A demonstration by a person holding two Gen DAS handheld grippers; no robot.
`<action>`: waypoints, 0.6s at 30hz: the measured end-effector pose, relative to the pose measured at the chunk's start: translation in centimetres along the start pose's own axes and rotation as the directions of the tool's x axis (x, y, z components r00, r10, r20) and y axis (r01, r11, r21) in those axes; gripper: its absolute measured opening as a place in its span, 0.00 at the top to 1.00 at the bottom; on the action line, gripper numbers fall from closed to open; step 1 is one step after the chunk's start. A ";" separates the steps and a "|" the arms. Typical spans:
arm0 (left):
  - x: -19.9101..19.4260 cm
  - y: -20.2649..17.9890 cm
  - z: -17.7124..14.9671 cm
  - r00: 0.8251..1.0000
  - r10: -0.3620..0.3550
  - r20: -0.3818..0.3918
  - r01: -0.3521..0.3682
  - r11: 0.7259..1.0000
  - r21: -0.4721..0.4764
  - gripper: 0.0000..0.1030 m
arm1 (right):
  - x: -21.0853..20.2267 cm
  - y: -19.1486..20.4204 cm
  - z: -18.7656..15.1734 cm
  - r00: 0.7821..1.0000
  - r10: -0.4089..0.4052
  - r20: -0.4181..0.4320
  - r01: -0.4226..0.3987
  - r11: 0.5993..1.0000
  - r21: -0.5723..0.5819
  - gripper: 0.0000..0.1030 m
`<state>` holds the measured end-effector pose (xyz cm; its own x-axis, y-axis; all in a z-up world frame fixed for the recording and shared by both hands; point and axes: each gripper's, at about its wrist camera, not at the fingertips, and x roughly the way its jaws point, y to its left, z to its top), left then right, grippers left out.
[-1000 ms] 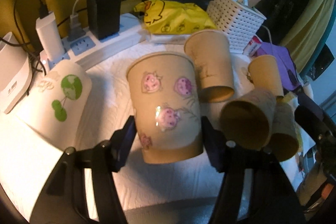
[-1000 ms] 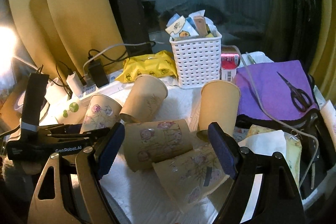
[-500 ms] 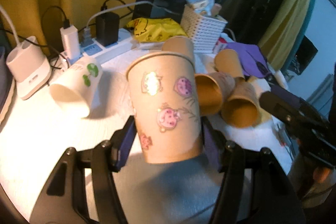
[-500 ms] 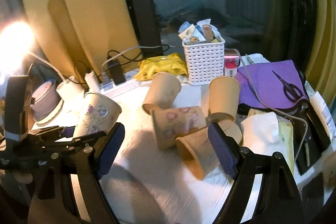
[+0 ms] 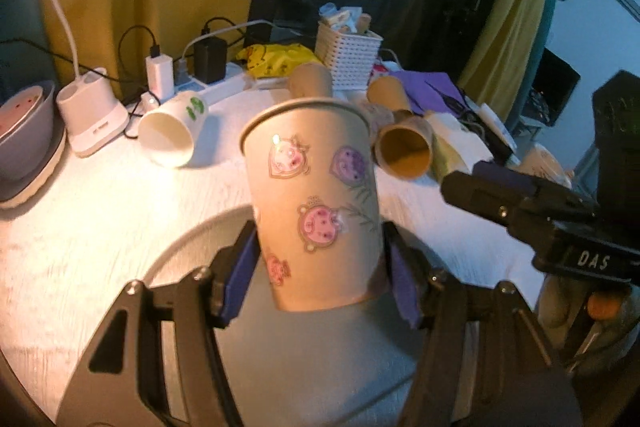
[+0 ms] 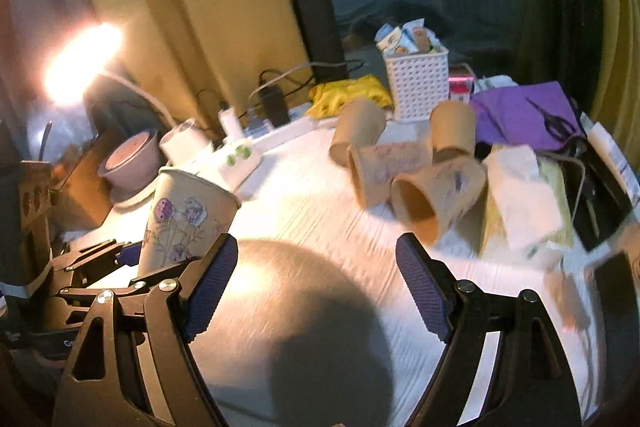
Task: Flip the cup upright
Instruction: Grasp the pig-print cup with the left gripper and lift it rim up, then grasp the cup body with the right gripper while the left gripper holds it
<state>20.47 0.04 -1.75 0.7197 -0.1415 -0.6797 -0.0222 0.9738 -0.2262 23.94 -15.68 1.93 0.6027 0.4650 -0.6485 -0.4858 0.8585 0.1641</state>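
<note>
Left tongs (image 5: 320, 267) clamped on stickered paper cup (image 5: 312, 203), rim up; right tongs (image 6: 316, 291) apart, empty.

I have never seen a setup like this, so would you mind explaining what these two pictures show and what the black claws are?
Each picture comes from a fisheye camera mounted on a handheld two-finger gripper, looking forward along its fingers; a person holds one in each hand, and no robot arm is involved. In the left wrist view, the left gripper is shut on a sticker-decorated paper cup, held rim up above the white table. The right wrist view shows the right gripper open and holding nothing, with the same cup at its left. On the table lie several tipped brown cups, a white cup with a green print on its side, a white basket, and a power strip.
</note>
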 end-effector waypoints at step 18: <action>-5.6 -1.9 -11.8 0.998 0.016 0.059 -0.020 0.997 0.074 0.40 | -2.9 5.2 -7.3 0.979 0.168 -0.118 -0.161 0.985 0.066 0.19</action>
<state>8.28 -3.15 -5.76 0.7588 -0.1155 -0.6410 0.0147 0.9869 -0.1604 15.04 -14.10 -0.70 0.4332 0.5738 -0.6950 -0.5336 0.7847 0.3153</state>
